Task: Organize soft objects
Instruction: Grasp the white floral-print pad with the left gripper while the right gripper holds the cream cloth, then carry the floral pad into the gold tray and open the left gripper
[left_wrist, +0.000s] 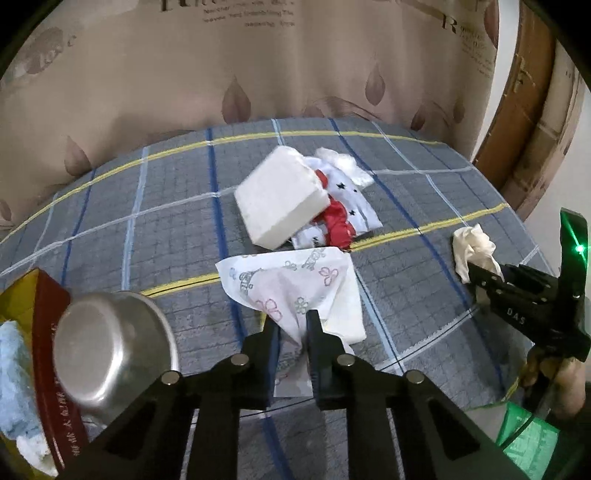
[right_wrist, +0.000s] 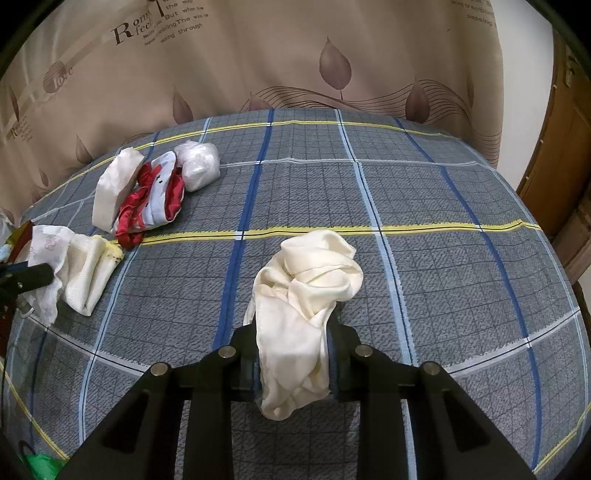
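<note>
A white cloth printed with pink and grey flowers (left_wrist: 291, 280) lies on the plaid-covered table (left_wrist: 147, 221), and my left gripper (left_wrist: 291, 325) is shut on its near corner. A folded cream towel (right_wrist: 88, 273) lies under that cloth (right_wrist: 48, 243). My right gripper (right_wrist: 293, 325) is shut on a crumpled cream silky cloth (right_wrist: 314, 273), which bunches above the fingers and hangs below them. The left wrist view shows that gripper (left_wrist: 480, 277) at the right with the cream cloth (left_wrist: 472, 243). The left gripper (right_wrist: 33, 275) shows at the left edge of the right wrist view.
At the back lie a white foam block (left_wrist: 280, 199), a red and white star-print garment (left_wrist: 343, 210) and a clear plastic bundle (right_wrist: 197, 170). A steel bowl (left_wrist: 110, 343), a red box (left_wrist: 48, 332) and a light blue towel (left_wrist: 14, 369) are near left. A curtain hangs behind the table.
</note>
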